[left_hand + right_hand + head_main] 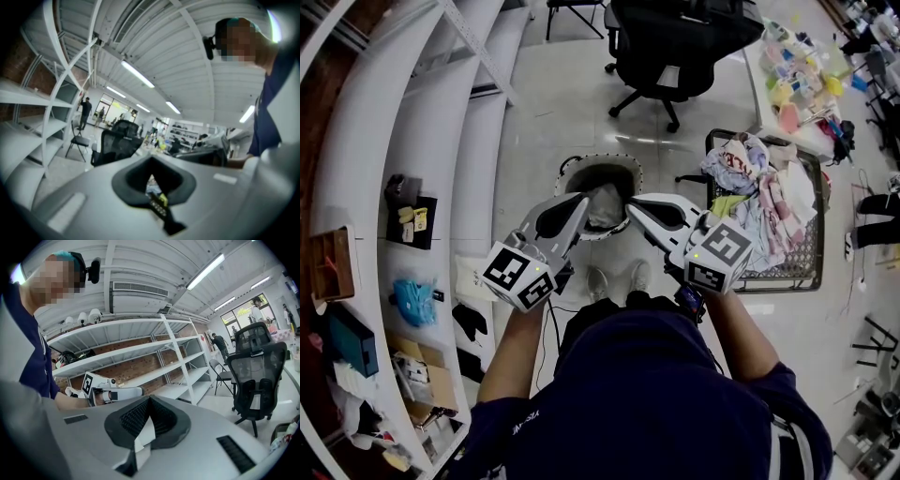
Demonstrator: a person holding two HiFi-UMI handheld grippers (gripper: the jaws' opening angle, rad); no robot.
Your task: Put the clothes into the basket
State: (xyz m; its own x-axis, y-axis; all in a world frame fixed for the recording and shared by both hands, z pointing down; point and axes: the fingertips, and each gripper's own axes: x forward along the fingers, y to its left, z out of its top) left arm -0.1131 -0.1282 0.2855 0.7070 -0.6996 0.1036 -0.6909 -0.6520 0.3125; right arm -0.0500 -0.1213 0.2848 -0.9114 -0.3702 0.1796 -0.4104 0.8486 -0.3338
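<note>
One cloth (605, 208) lies in the basket (623, 162); most clothes (759, 183) remain right of it. The left gripper (580, 201) and right gripper (632, 208) hover above the basket, jaws pressed together.

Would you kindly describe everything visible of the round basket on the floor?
The round basket stands upright on the pale floor, just ahead of the person's shoes. Its rim looks light with dark speckles; the inside is dark. A pale cloth sits in its mouth, between the tips of the left gripper and the right gripper; the right one's jaws seem shut on a white fold.
</note>
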